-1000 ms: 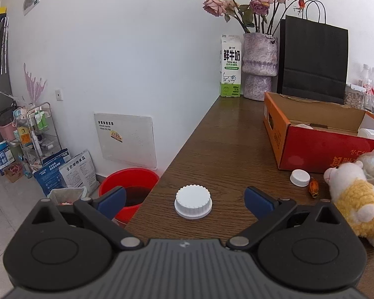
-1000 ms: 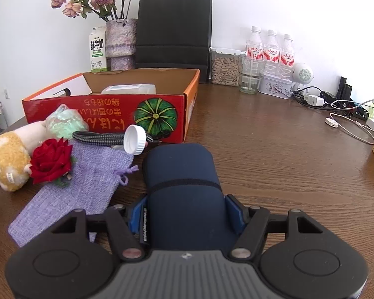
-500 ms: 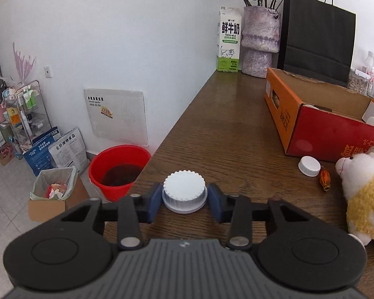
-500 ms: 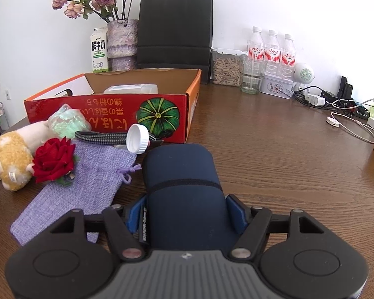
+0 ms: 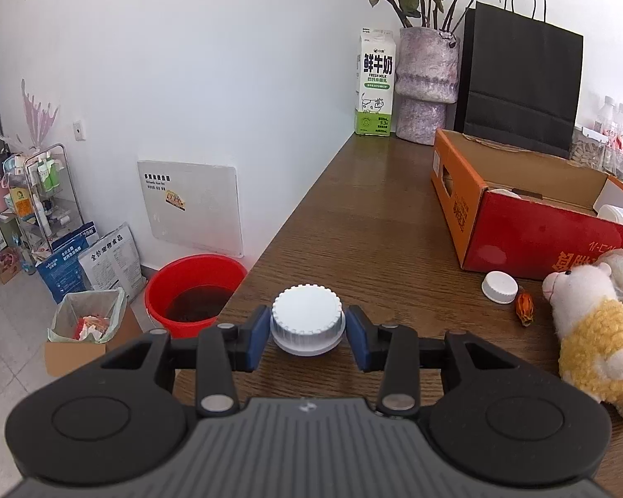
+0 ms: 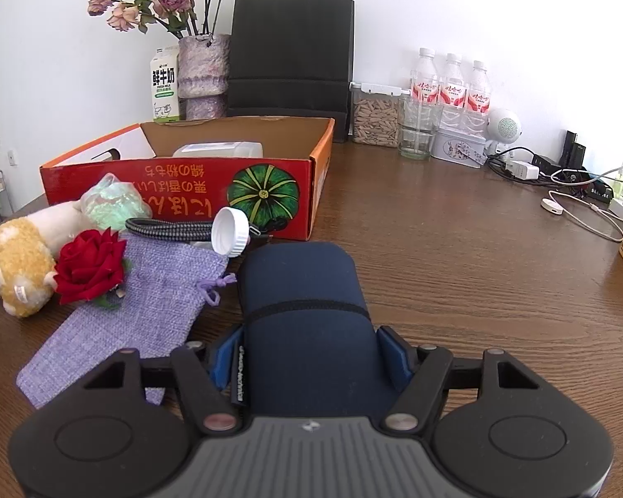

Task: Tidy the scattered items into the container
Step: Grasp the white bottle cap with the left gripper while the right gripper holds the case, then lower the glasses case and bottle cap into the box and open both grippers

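My left gripper (image 5: 307, 332) is shut on a white ribbed lid (image 5: 306, 315) near the table's left edge. The red and orange cardboard box (image 5: 519, 245) stands open to its right and further back. In the right wrist view my right gripper (image 6: 309, 357) is shut on a navy blue fabric case (image 6: 303, 286) that lies in front of the box (image 6: 178, 182). Left of the case lie a purple cloth bag (image 6: 145, 307), a red rose (image 6: 90, 265), a plush sheep (image 6: 20, 265), a white cap (image 6: 230, 232), a braided cord (image 6: 166, 224) and a green packet (image 6: 114, 207).
A small white cap (image 5: 499, 286) and an orange bud (image 5: 524, 309) lie by the box's near corner. A milk carton (image 5: 374, 83), vase (image 5: 425, 83) and black paper bag (image 5: 519, 83) line the back wall. Bottles (image 6: 448, 83) and cables (image 6: 577, 207) sit right. A red bucket (image 5: 195, 290) stands on the floor.
My left gripper's jaws went from wide open to shut on the white lid, and its view tilted a little. The right gripper and the navy case kept still.
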Action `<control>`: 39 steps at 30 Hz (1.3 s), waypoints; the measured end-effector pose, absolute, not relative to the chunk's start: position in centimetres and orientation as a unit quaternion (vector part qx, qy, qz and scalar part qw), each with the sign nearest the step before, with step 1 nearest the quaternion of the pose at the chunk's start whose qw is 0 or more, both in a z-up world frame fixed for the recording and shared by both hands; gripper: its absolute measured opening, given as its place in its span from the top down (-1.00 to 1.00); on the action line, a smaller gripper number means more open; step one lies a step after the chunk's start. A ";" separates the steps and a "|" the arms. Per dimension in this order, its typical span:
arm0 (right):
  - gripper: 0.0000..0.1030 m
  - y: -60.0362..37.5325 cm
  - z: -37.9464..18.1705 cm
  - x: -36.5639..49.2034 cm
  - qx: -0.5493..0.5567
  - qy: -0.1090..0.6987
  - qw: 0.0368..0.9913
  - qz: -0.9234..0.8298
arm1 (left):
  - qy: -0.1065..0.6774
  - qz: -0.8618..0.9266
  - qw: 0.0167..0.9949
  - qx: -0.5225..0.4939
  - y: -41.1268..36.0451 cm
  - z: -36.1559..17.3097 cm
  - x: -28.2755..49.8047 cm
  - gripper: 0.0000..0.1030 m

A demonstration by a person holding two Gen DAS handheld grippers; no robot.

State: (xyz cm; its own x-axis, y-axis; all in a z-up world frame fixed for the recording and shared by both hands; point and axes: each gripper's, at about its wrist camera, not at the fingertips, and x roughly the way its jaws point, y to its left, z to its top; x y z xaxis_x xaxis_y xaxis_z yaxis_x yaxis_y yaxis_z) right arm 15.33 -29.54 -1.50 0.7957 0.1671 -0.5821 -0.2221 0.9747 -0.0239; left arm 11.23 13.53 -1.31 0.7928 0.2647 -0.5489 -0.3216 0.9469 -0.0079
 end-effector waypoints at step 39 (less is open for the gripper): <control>-0.20 -23.1 9.3 28.1 0.000 0.168 0.977 0.129 | 0.133 0.013 0.990 -0.037 1.5 9.6 22.4 0.21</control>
State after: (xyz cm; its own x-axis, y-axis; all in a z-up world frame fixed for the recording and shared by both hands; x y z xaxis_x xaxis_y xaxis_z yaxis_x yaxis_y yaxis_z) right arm 28.11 -23.14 9.34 0.9099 0.2522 -0.3293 -0.2523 0.9667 0.0432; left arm 22.43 1.54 9.56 0.9643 0.0148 -0.2643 -0.0347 0.9969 -0.0709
